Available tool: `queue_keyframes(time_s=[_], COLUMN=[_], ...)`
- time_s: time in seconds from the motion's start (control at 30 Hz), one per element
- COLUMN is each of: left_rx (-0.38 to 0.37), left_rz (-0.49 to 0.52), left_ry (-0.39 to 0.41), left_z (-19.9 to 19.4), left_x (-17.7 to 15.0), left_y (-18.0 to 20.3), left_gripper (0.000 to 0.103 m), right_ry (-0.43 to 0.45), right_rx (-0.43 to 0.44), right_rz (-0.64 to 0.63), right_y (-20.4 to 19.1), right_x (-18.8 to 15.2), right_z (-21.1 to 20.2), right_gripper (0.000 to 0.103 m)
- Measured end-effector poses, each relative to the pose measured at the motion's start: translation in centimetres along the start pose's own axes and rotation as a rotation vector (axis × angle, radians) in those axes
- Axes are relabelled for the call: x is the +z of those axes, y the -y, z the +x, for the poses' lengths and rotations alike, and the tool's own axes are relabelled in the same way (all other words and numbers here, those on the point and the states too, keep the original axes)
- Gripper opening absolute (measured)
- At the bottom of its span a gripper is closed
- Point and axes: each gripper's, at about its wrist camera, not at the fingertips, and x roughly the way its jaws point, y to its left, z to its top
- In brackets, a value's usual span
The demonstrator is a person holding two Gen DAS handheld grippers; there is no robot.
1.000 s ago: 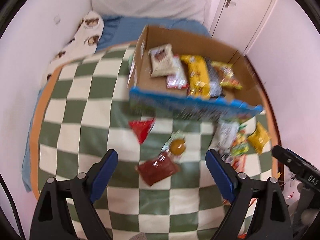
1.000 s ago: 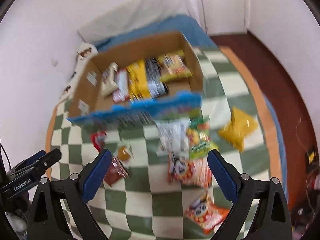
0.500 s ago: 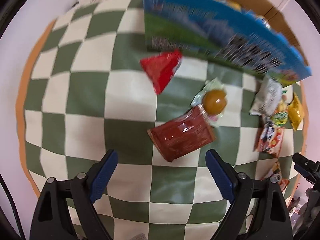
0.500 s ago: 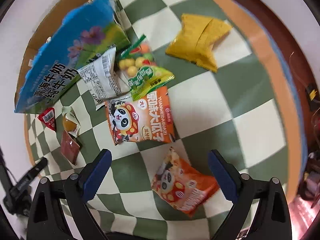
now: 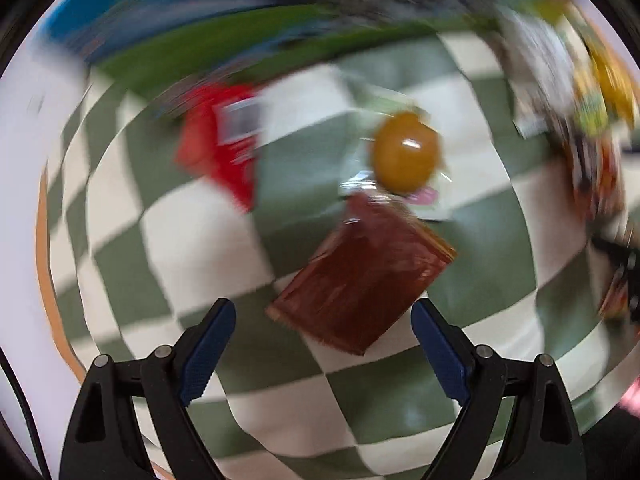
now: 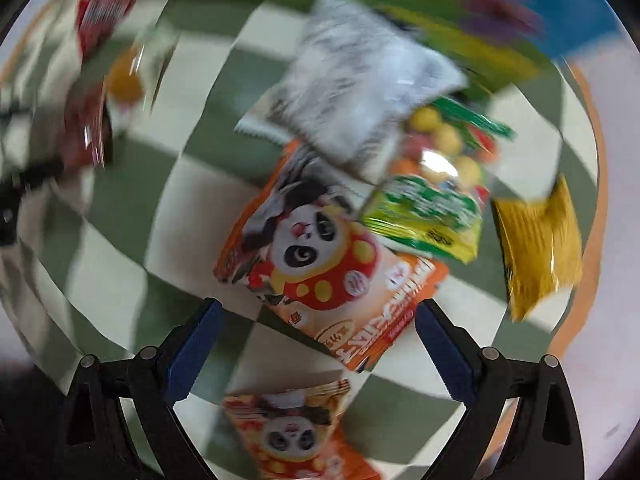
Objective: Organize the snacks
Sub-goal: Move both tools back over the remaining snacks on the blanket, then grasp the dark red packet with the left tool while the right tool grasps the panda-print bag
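Note:
Loose snacks lie on a green-and-white checked blanket [image 5: 192, 224]. My left gripper [image 5: 322, 344] is open, just above a dark red flat packet [image 5: 360, 276]; beyond it lie a clear pack with an orange ball [image 5: 404, 154] and a red packet [image 5: 224, 140]. My right gripper [image 6: 318, 340] is open, low over an orange panda bag [image 6: 332, 268]. A second panda bag [image 6: 296, 432] lies nearer the camera. A white-grey bag [image 6: 360, 84], a green candy bag [image 6: 432, 208] and a yellow bag [image 6: 536, 248] lie beyond.
The blue and green printed side of the cardboard box [image 5: 208, 20] stands at the far edge of both views, also in the right wrist view [image 6: 540, 12]. The orange blanket border [image 6: 588, 168] runs along the right. Both views are motion-blurred.
Both grippers have dropped close to the blanket. The left has closed in on the dark red packet, the right on the large panda bag. Both stay open.

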Motion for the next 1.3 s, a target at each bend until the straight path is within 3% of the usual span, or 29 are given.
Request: queue_keyframes(time_s=[0.17, 0.27, 0.33, 0.4, 0.63, 0.7, 0.77, 0.8, 0.87, 0.93, 1.03, 1.2, 1.3], left_rx=[0.051, 0.020, -0.015, -0.032, -0.221, -0.282, -0.310, -0.317, -0.336, -0.363, -0.367, -0.340, -0.317], left_rz=[0.185, 0.184, 0.147, 0.098, -0.235, -0.312, -0.345, -0.346, -0.332, -0.323, -0.306, -0.265, -0.247], left_ry=[-0.002, 0.016, 0.011, 0.003, -0.112, -0.144, -0.155, -0.155, -0.151, -0.147, -0.150, -0.140, -0.141], left_z=[1.4, 1.3, 0.9, 0.4, 0.5, 0.7, 0.9, 1.0, 0.9, 1.6, 2.6, 2.3, 1.2], left_x=[1.4, 2.0, 2.3, 2.9, 1.6, 0.9, 0.7, 0.4, 0.5, -0.4, -0.7, -0.1, -0.3], left_y=[2.6, 2.8, 2.7, 2.3, -1.1, -1.8, -2.3, -2.4, -2.7, -3.3, -3.0, -0.9, 0.0], left_gripper=[0.090, 0.081, 0.065, 0.063, 0.063, 0.063, 0.063, 0.065, 0.068, 0.074, 0.075, 0.075, 0.075], right_ry=[-0.040, -0.037, -0.017, -0.001, 0.015, 0.018, 0.018, 0.019, 0.035, 0.065, 0.074, 0.135, 0.113], right_rx=[-0.076, -0.036, -0.002, 0.038, 0.224, 0.309, 0.481, 0.600, 0.664, 0.577, 0.460, 0.225, 0.118], right_rz=[-0.107, -0.059, 0.013, 0.111, 0.464, 0.542, 0.621, 0.673, 0.715, 0.675, 0.578, 0.280, 0.114], right_y=[-1.3, -0.7, 0.2, 1.4, 4.3, 4.7, 5.7, 6.4, 7.8, 8.7, 9.0, 6.2, 3.6], right_x=[1.0, 1.4, 1.5, 1.3, -1.0, -2.1, -2.9, -3.2, -3.4, -3.4, -3.5, -0.5, 0.6], right_z=[2.1, 2.5, 2.2, 1.7, 1.6, 1.8, 2.1, 2.3, 2.2, 1.3, 1.4, 0.1, 0.7], right_gripper=[0.098, 0.097, 0.089, 0.083, 0.074, 0.074, 0.075, 0.080, 0.093, 0.094, 0.094, 0.094, 0.094])
